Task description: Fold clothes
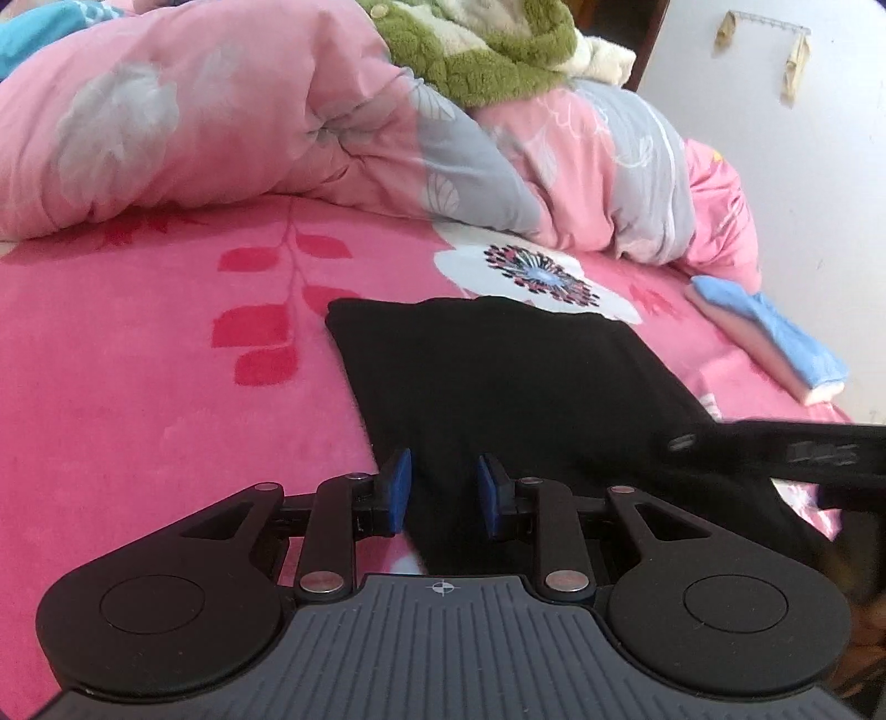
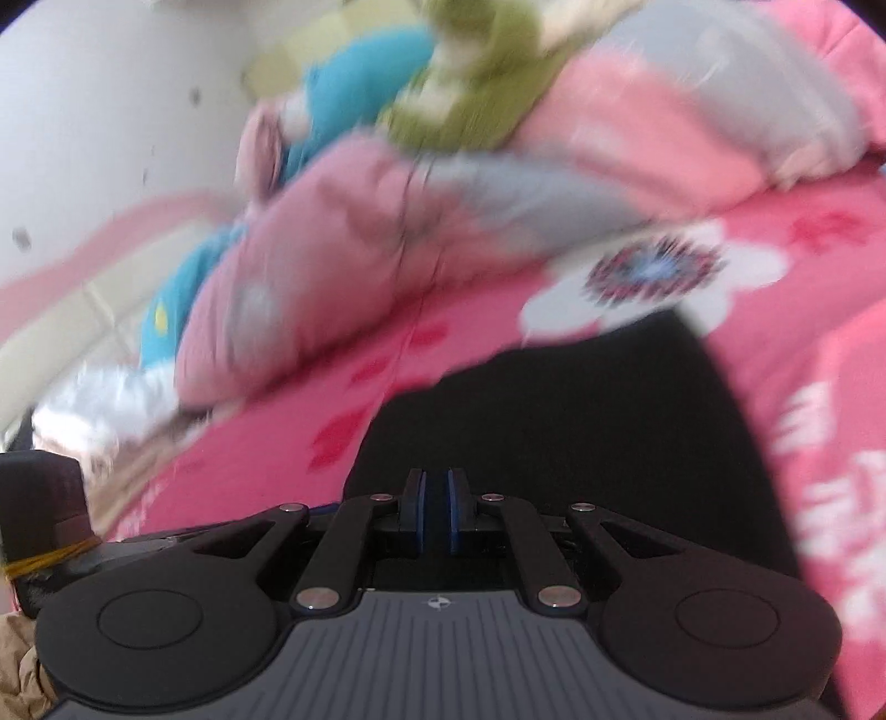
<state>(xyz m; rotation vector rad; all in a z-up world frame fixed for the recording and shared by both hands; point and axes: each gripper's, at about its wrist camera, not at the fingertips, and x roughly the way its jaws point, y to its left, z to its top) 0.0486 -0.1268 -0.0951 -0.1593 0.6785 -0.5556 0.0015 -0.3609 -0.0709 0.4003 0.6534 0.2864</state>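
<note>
Left tongs [image 1: 443, 490] stand open, blue pads [image 1: 400, 487] apart, low over the near end of a black garment [image 1: 498, 376] without gripping it. Right tongs [image 2: 434, 512] are nearly closed, their pads a narrow slit apart with dark fabric between them; the right wrist view is blurred, so a firm grip on the black garment [image 2: 581, 415] cannot be confirmed, though it looks pinched at the near edge. That garment lies spread flat on a bed with a pink flowered sheet [image 1: 166, 360], its far edge just short of a large white flower print [image 1: 531, 274]. Behind it a pink and grey quilt [image 1: 221, 111] is bunched up, with a green and cream fluffy garment [image 1: 487, 50] on top. Well to the right, near the bed's edge, lies a folded blue and pink cloth [image 1: 775, 343].
</note>
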